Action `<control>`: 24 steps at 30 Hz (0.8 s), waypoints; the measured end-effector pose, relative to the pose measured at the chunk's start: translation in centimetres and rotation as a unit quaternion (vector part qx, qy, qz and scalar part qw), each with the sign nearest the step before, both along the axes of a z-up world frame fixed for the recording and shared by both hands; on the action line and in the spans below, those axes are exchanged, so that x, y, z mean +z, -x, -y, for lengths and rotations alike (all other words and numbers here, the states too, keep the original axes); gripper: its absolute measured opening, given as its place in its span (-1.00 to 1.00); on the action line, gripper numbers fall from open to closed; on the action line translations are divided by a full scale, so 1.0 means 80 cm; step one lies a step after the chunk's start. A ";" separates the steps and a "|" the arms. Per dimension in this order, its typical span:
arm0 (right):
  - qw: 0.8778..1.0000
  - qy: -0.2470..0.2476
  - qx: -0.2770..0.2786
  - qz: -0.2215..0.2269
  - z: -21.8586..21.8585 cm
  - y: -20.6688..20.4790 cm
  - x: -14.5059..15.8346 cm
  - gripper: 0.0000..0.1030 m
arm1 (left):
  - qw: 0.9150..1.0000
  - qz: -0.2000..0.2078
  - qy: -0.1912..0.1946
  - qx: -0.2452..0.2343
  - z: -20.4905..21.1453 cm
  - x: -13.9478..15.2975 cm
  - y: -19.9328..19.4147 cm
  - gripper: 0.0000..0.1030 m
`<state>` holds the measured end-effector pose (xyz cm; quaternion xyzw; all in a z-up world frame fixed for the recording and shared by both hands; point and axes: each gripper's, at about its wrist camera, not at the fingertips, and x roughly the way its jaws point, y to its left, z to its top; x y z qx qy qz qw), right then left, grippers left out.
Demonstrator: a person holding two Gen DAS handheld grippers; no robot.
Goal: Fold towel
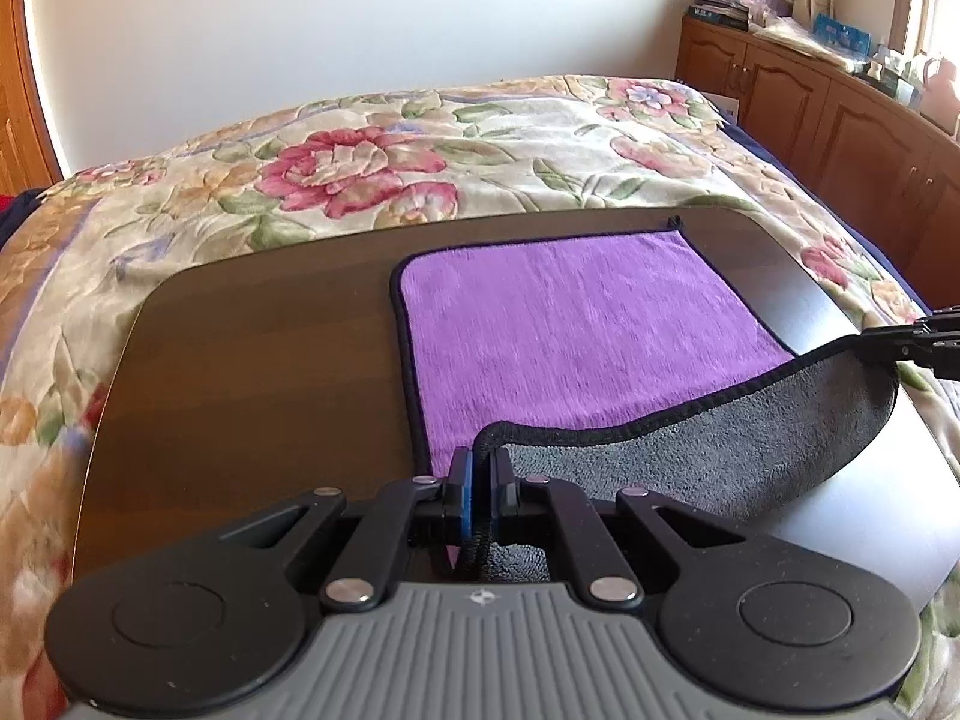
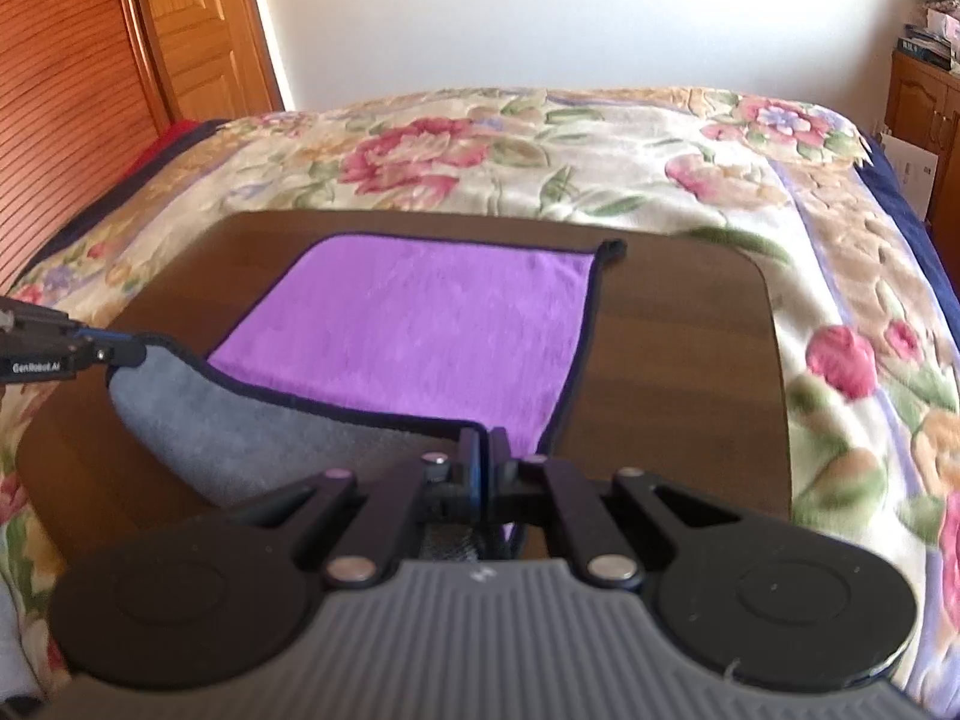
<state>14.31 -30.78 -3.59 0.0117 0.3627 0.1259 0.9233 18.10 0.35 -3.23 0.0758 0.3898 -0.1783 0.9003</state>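
A purple towel with a dark hem and grey underside lies on a dark wooden board; it also shows in the right wrist view. My left gripper is shut on the near left corner, lifted so the grey side shows. My right gripper is shut on the near right corner. The near edge hangs raised between them and curls over the purple side. Each gripper shows in the other's view: the right one, the left one.
The wooden board rests on a bed with a floral blanket. Wooden cabinets with clutter on top stand at the right. A wooden door is at the left, a white wall behind.
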 end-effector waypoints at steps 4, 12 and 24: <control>1.000 0.001 0.005 0.012 0.001 -0.017 0.007 -0.95 | 1.000 0.004 0.003 0.001 0.001 0.005 -0.019 -0.97; 1.000 -0.002 0.013 0.023 0.006 -0.046 0.012 -0.95 | 1.000 0.005 0.013 0.005 0.004 -0.001 -0.059 -0.97; 0.999 0.003 0.018 0.030 0.011 -0.096 0.006 -0.95 | 1.000 0.004 0.021 0.012 0.013 -0.014 -0.114 -0.97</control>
